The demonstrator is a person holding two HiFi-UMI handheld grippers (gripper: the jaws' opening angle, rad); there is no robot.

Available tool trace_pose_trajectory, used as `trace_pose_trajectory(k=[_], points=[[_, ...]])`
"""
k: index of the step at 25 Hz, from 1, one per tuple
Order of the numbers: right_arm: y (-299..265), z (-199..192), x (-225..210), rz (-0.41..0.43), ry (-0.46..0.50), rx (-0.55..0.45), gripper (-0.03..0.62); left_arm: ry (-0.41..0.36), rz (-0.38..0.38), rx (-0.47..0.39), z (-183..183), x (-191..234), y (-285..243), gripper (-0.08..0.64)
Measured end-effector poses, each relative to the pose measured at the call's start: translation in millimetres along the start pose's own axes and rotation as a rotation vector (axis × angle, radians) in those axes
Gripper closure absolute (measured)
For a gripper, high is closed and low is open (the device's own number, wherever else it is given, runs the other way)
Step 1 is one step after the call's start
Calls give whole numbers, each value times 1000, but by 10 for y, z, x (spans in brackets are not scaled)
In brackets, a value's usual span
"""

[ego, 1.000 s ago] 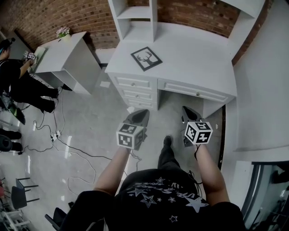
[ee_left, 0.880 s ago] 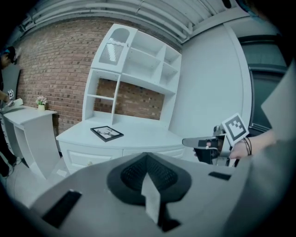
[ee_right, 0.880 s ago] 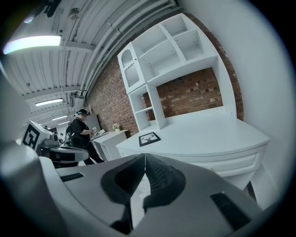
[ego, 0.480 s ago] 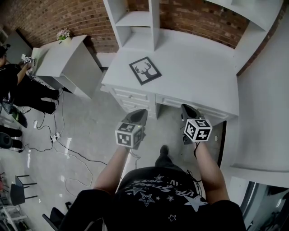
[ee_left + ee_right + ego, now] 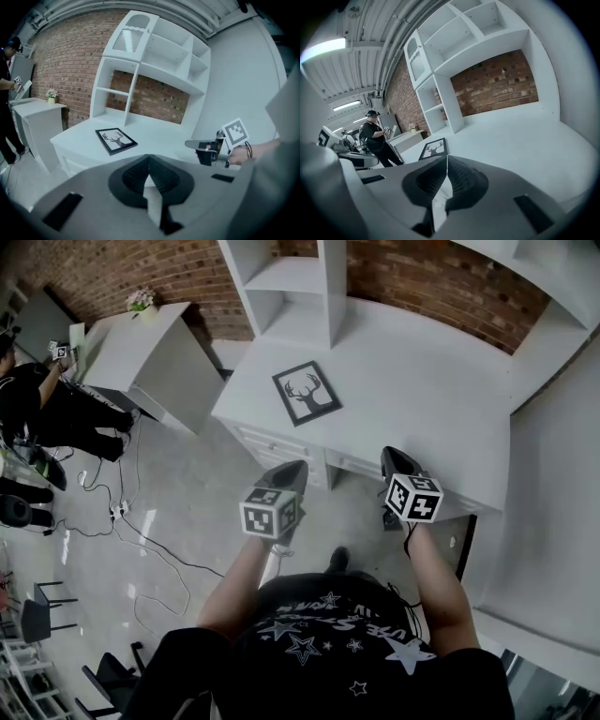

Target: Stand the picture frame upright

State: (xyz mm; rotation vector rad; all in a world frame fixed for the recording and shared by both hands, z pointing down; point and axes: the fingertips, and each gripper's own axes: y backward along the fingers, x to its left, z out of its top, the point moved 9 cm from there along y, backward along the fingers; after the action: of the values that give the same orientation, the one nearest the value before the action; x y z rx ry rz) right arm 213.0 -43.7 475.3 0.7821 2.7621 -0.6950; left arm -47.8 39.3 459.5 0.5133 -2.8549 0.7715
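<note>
A black picture frame (image 5: 307,394) with a deer print lies flat on the white desk (image 5: 422,381), near its left front corner. The frame (image 5: 116,140) also shows in the left gripper view, and the frame (image 5: 434,148) in the right gripper view. My left gripper (image 5: 292,468) is shut and empty, held short of the desk's front edge, below the frame. My right gripper (image 5: 395,457) is also shut and empty, over the desk's front edge to the right of the frame. Neither touches the frame.
White shelving (image 5: 300,282) rises at the back of the desk against a brick wall (image 5: 441,282). Drawers (image 5: 281,446) face me below the desk top. A second white table (image 5: 150,343) stands at the left, with another person (image 5: 37,409) beside it. Cables (image 5: 141,549) lie on the floor.
Both grippers have moved forward toward the desk, the right one now over its front edge. The frame has not moved on the desk.
</note>
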Motion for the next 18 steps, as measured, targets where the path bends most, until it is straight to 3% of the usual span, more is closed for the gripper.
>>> trace_pose_trajectory(k=[10, 18], points=[[-459, 173, 1, 91, 40, 40, 577, 41, 84, -4, 180, 152, -178, 543], [-649, 140, 55, 142, 48, 99, 577, 66, 109, 13, 170, 251, -222, 543]])
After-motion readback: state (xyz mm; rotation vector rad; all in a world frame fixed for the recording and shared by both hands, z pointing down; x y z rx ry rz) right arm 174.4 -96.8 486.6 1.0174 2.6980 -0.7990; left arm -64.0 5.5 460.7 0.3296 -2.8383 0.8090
